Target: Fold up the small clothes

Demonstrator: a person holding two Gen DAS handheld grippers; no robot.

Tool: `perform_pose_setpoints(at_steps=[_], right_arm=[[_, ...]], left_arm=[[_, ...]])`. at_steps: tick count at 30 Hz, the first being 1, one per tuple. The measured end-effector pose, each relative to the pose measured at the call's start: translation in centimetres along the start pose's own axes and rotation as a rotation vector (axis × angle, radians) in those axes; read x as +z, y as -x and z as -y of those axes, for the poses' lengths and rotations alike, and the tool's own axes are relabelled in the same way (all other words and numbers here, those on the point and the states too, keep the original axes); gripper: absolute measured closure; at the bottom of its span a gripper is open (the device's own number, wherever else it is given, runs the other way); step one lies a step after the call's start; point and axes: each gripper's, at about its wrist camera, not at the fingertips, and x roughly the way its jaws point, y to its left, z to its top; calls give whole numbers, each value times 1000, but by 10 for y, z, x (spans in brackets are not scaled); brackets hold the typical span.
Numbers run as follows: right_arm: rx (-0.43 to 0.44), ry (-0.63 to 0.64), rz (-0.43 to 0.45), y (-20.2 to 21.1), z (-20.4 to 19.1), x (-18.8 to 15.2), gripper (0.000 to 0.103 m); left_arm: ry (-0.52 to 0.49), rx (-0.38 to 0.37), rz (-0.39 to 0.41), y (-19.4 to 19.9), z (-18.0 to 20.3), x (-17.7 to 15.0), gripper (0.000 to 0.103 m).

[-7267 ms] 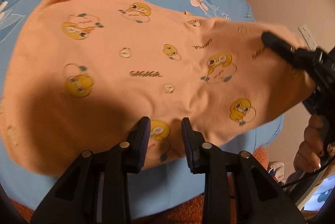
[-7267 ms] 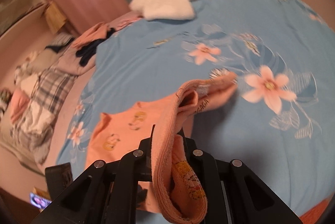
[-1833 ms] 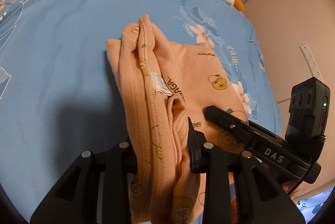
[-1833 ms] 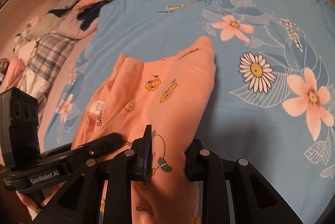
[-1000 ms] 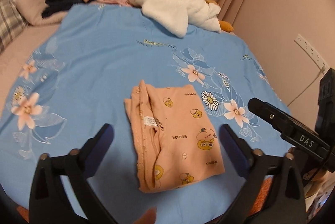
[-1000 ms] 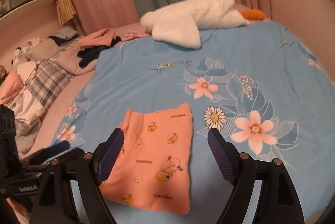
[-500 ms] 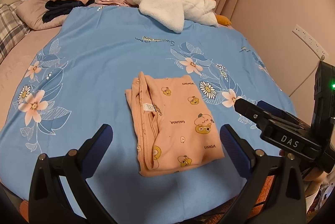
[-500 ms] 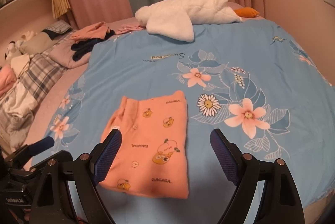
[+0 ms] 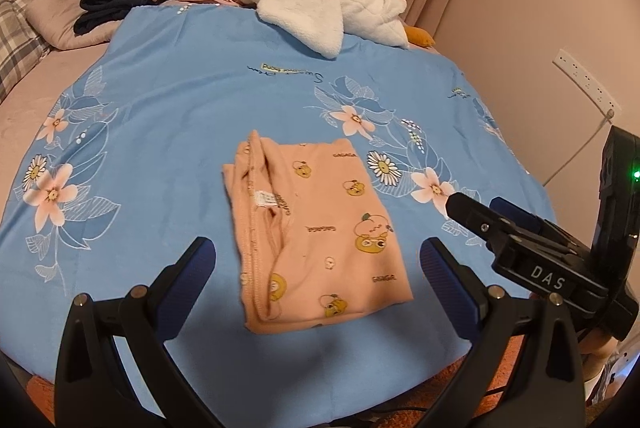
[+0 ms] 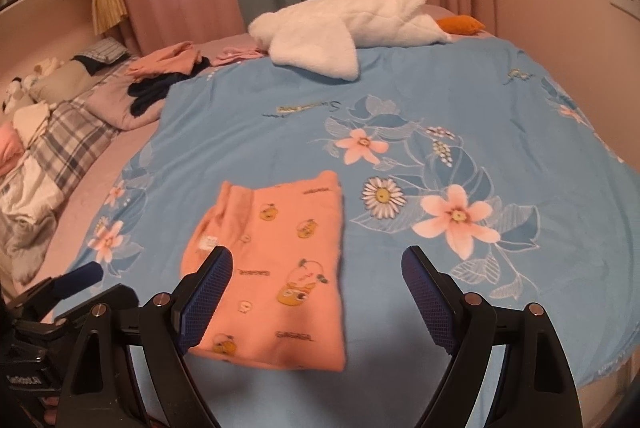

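Observation:
A small peach garment [image 9: 316, 228] printed with yellow ducklings lies folded into a flat rectangle on the blue flowered bedspread [image 9: 168, 116]. Its layered hem and white label face left. In the left wrist view my left gripper [image 9: 316, 268] hangs above the garment's near end, jaws wide open and empty. The right wrist view shows the same folded garment [image 10: 276, 260] below my right gripper [image 10: 316, 288], which is also wide open with nothing between its fingers. The other handheld gripper [image 9: 532, 248] shows at the right edge of the left wrist view.
A white plush goose [image 10: 352, 24] lies at the far end of the bed. Folded peach and dark clothes [image 10: 164, 72] sit on a pillow at the far left, beside plaid bedding [image 10: 60, 152]. A wall socket strip [image 9: 584, 80] and cable are on the right.
Both grippers drew back a little from the garment, which now sits slightly smaller and lower in view. Both stay wide open; the folded garment has not moved.

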Motion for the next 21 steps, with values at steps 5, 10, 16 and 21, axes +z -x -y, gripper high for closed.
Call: perform_pose_setpoints(at_steps=[5,10,16,21], right_arm=[[-37,-28,7,8,18,-4,17],[-83,-73,20,18,37,-7,17],[-122,-103,30,28,55,-12,17],[-162,-129,35,35,73,-15,17]], left_arm=[[-21,-21,-16,-6,14,0,1],[-52,-38,-29,-12,28,-1,1],[-77,-64,-48,-20,43,-1,1],[-102,-87,-66,-28,58,-2,1]])
